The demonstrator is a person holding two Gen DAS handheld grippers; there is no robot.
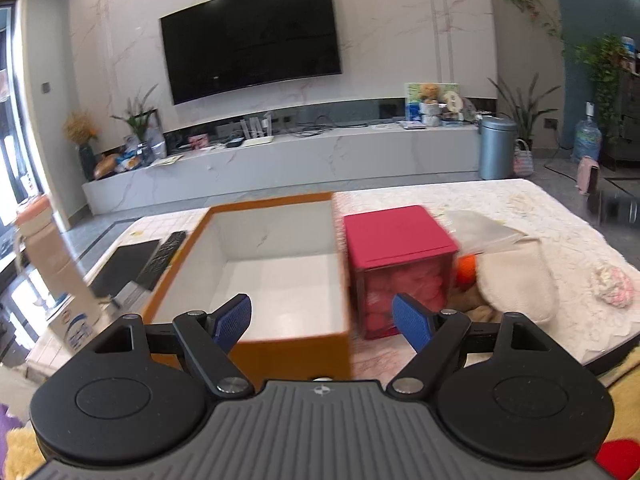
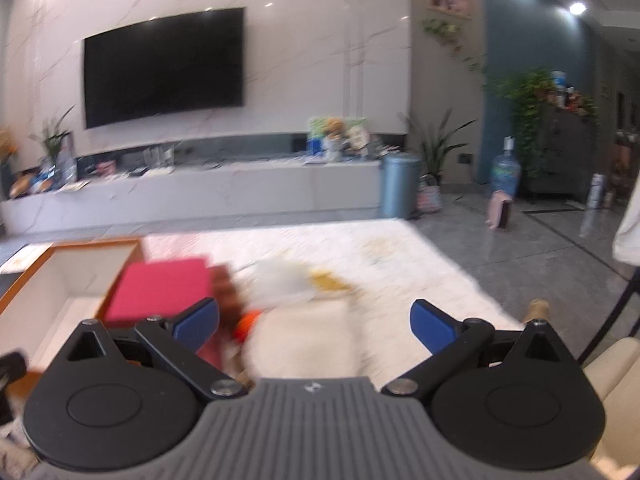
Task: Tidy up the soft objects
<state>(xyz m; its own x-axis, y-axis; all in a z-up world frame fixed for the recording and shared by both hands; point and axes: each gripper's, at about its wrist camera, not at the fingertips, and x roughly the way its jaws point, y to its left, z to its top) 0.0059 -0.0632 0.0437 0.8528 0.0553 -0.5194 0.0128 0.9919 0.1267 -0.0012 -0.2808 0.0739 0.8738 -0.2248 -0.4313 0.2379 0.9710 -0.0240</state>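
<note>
Two open claws (image 1: 322, 322) (image 2: 314, 326), one orange box (image 1: 280, 344).

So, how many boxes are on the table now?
2. The open orange box stands on the left, with nothing visible inside. The pink box, lid closed, stands right beside it. Others may be hidden behind the soft items.

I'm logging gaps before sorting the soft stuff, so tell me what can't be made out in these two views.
- Right wrist view: motion blur smears the cream soft item; its kind is unclear.
- Both views: the orange object is mostly hidden behind the red-lidded box and the cream item.
- Left wrist view: the box's pink contents show only through its wall, blurred.
- Left wrist view: the orange box has its near floor covered by the left gripper.
</note>
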